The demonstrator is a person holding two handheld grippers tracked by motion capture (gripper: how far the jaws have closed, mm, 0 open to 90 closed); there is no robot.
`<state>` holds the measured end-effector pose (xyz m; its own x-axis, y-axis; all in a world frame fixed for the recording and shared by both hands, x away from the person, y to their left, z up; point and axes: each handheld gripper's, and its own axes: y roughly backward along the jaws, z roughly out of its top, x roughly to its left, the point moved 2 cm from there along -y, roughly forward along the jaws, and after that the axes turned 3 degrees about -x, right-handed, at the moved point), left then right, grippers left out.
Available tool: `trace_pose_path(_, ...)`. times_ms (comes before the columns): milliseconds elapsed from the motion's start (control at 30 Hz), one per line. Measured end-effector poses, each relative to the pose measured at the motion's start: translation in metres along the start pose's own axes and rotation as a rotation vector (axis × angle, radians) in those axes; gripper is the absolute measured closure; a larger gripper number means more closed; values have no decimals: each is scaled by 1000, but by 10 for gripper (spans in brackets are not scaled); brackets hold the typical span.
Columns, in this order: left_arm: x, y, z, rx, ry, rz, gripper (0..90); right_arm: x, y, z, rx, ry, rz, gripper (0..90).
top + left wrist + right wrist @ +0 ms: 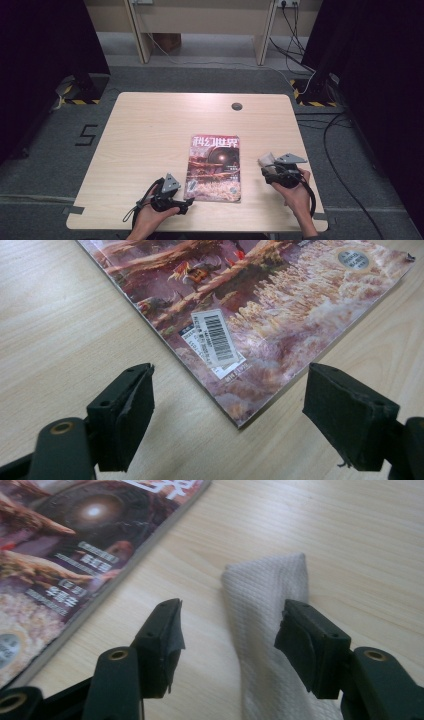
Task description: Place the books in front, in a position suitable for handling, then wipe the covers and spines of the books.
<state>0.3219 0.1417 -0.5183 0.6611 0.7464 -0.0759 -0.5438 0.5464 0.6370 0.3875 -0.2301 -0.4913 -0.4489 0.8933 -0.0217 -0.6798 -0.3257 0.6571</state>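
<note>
Setup: light wooden worktop (145, 130) with a glossy science-fiction magazine with a reddish-brown cover (215, 168) lying flat and closed, a bit nearer the person's edge than the middle.

Left claw (227, 405): released, jaws spread wide with nothing between the pads. Parked low, aimed straight at the magazine's near corner, just short of it and not touching. White barcode sticker (215, 342) sits on the cover right behind that corner.

Right claw (227, 640): released too, jaws standing apart. Folded off-white textured cloth (267, 630) runs up between them, lying against the right pad, clear of the left one. No squeeze visible, so not counting it as a grip. In the high view, right claw (274, 171) sits off the magazine's right edge with the cloth (266, 159) poking out toward the far side.

Where the cloth is: on the worktop just beside the magazine's right edge, apart from it.

Step in hand: looks like lining up, left side for pinning or lifting the magazine corner, right side for picking up the cloth. Could be a wipe-down of the cover, just a guess.

Next move needs: closing the right jaws squarely on the cloth fold before lifting, since that thin fabric could slip out. Left needs a low, flat approach to get a pad under or onto that corner.
</note>
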Motion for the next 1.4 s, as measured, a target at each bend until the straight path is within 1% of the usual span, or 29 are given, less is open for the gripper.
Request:
trace_pose_path(100,1,-1,0,3,6,-3,196,-7,-2,-1,10,-8,-8,459)
trace_pose_path(267,1,-1,0,2,4,-2,195,-21,-9,-6,45,-31,-45,491)
trace_pose_path(333,-1,-1,0,1,2,-5,195,-25,-13,-8,72,-35,-33,511)
trace_pose_path(433,0,0,0,2,5,-7,195,-26,-16,-12,99,-38,-24,568)
trace_pose_path(500,0,0,0,0,5,-7,195,-27,-16,-12,102,-40,-13,617)
trace_pose_path(533,-1,0,0,1,1,-8,195,-27,-16,-12,101,-38,-10,658)
trace_pose_path(600,-1,-1,0,1,-1,-8,196,-27,-15,-11,94,-28,-2,717)
trace_pose_path(667,-1,-1,0,2,1,-7,196,-26,-12,-9,78,-11,1,751)
trace_pose_path(733,0,-1,0,2,3,-6,195,-25,-10,-6,56,-7,5,761)
trace_pose_path(867,-1,0,0,0,-3,-7,196,-19,-5,-1,30,10,5,770)
trace_pose_path(1033,-2,-1,0,-3,-12,-7,201,-9,-1,7,-4,31,33,772)
trace_pose_path(1200,-2,-2,3,-19,-4,-6,209,6,1,17,-33,59,59,773)
trace_pose_path(1233,-2,-3,3,-22,-4,-4,215,9,1,19,-37,75,63,773)
trace_pose_path(1267,-1,-4,4,-22,-2,-4,225,13,0,21,-38,76,67,773)
trace_pose_path(1300,-2,-6,5,-22,2,-6,241,16,-1,23,-39,93,76,773)
trace_pose_path(1367,-1,-9,6,-25,4,-12,263,25,-5,28,-39,105,88,773)
trace_pose_path(1400,-1,-10,6,-21,-2,-10,275,29,-6,30,-36,113,95,773)
